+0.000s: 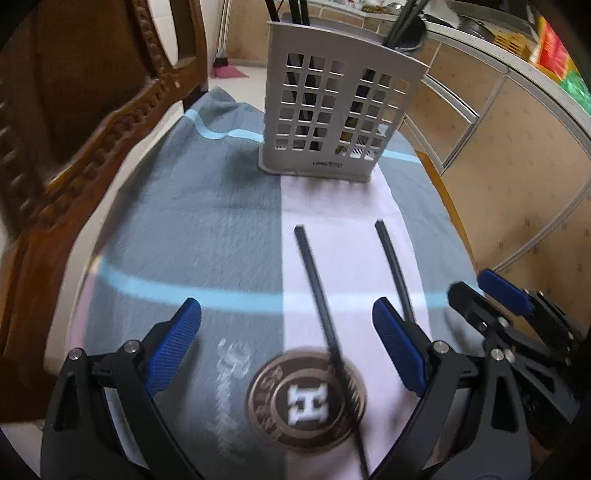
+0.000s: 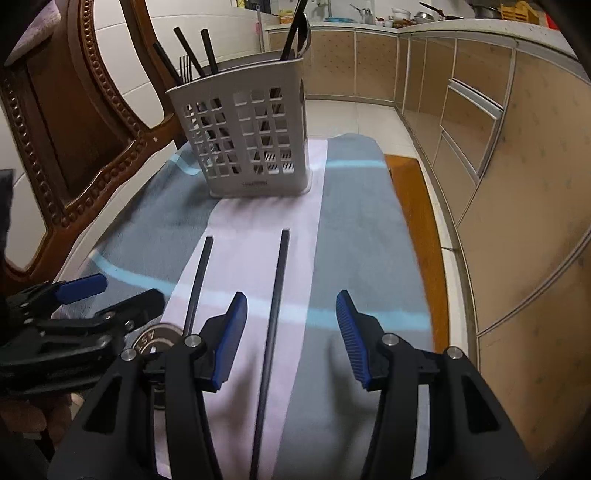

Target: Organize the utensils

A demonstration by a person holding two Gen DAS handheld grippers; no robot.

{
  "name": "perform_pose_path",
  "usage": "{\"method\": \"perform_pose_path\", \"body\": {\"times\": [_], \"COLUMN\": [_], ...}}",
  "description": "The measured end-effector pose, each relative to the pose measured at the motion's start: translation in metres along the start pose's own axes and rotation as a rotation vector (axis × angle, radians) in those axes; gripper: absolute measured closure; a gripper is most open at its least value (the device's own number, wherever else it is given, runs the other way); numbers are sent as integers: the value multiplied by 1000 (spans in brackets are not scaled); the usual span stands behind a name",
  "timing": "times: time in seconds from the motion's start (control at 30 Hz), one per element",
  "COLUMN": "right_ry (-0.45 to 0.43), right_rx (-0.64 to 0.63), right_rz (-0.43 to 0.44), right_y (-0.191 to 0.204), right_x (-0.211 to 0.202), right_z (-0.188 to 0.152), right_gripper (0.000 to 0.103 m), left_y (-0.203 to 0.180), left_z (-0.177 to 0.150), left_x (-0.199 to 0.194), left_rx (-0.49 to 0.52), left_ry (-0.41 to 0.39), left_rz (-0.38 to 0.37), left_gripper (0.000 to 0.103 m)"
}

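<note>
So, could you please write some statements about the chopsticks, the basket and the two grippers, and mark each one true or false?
1. Two black chopsticks lie flat on the towel. True.
2. The white basket lies on its side. False: it stands upright at the far end of the towel.
3. The basket already holds utensils. True.
4. The right gripper is shut on a chopstick. False: its jaws stand open, one chopstick lying between them.
5. The left gripper has open jaws and holds nothing. True.

Carved wooden chair (image 2: 70,147), beige kitchen cabinets (image 2: 480,122), pale tiled floor (image 2: 354,118), cluttered countertop (image 2: 424,22)
</note>
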State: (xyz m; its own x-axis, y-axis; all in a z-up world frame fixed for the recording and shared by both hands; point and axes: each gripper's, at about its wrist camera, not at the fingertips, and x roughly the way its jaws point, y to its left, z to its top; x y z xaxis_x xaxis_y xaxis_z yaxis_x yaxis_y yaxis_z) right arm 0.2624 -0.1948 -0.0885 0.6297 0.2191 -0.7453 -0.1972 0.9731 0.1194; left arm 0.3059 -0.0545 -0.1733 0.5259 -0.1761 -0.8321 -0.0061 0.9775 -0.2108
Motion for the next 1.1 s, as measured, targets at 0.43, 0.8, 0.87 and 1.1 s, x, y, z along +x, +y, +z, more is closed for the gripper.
{"method": "perform_pose_path", "body": {"times": [0.43, 0.8, 0.87, 1.1], "right_ry": [105, 230, 219, 19], "right_rx": [-21, -110, -81, -73], "right_rz": [63, 36, 60, 156], "right_y": [-1, 25, 21, 14], "right_x": [59, 108, 105, 7], "right_z": [43, 54, 56, 66], "right_gripper": [65, 94, 95, 96], "left_y": [-14, -1, 5, 22], "left_z": [50, 60, 62, 80], "left_x": [71, 70, 66, -24], "left_rx": [-50, 17, 6, 27], "left_ry": [179, 181, 180, 4], "left_rz": [18, -3, -27, -103], "left_gripper": [60, 94, 95, 96]}}
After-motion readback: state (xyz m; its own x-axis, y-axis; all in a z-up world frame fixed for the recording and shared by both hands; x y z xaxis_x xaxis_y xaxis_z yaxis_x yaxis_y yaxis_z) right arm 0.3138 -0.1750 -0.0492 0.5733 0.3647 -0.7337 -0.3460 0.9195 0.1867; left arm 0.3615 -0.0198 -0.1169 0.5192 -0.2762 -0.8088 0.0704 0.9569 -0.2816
